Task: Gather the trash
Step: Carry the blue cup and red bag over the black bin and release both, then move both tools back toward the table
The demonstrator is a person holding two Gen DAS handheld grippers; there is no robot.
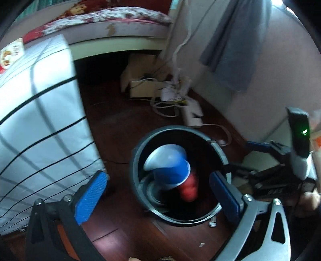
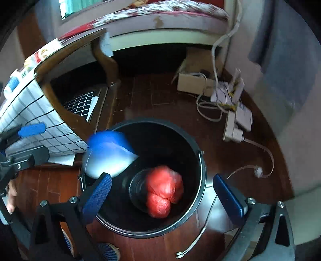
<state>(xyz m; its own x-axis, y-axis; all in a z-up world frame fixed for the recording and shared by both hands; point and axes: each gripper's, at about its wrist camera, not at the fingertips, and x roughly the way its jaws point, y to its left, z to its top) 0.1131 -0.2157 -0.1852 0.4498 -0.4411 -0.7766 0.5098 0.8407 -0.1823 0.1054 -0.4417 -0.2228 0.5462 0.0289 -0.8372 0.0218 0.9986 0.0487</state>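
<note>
Drop step: both grippers empty above the bin

The left gripper (image 1: 158,196) and right gripper (image 2: 168,192) stand wide open, holding nothing; the blue-and-white paper cup (image 2: 108,154) falls at the black trash bin's (image 2: 200,180) mouth, the red plastic bag (image 2: 163,192) lies inside. Next, likely lift away toward more trash.

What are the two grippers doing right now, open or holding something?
Left gripper: open, fingers empty, above the black bin.
Right gripper: open, fingers empty, above the same bin, where the blue cup and red bag are.

Dark red wood floor (image 2: 160,94). Open cardboard box (image 2: 192,82) near tangled white cables (image 2: 208,108). Grid-pattern cloth (image 1: 40,112) left; bed (image 1: 112,18) behind.
</note>
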